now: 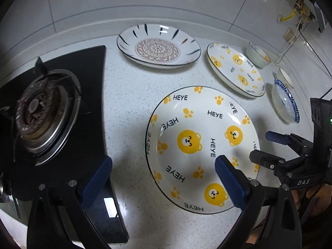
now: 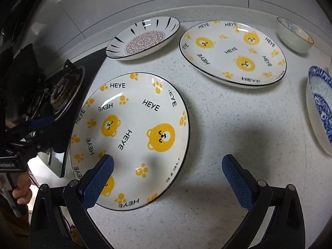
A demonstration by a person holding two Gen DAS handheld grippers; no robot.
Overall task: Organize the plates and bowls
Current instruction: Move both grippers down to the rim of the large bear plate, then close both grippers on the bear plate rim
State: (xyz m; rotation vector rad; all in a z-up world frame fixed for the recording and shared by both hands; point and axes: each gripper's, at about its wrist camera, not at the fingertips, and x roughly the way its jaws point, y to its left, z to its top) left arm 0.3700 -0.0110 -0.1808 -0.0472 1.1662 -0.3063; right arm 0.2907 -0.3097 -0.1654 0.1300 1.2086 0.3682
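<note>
A white plate with yellow bears and "HEYE" lettering [image 1: 199, 124] [image 2: 132, 112] lies flat on the speckled counter, nearest to both grippers. My left gripper [image 1: 164, 180] is open above it, its right pad over the plate's right side and its left pad over the stove edge. My right gripper [image 2: 168, 180] is open too, left pad over the plate's near rim, right pad over bare counter. A second bear plate [image 1: 236, 70] [image 2: 232, 51] and a mandala plate [image 1: 157, 47] [image 2: 143, 38] lie farther back. A pale bowl [image 1: 258, 55] [image 2: 294, 35] and a blue-patterned bowl [image 1: 286, 101] [image 2: 320, 108] sit at the right.
A black gas stove with a round burner [image 1: 41, 112] [image 2: 64, 91] fills the left side. A small white bowl [image 1: 286, 77] stands behind the blue one. A tiled wall runs along the back, with yellow gas fittings [image 1: 296, 0] at the right. A hand [image 2: 20, 191] holds the left gripper's handle.
</note>
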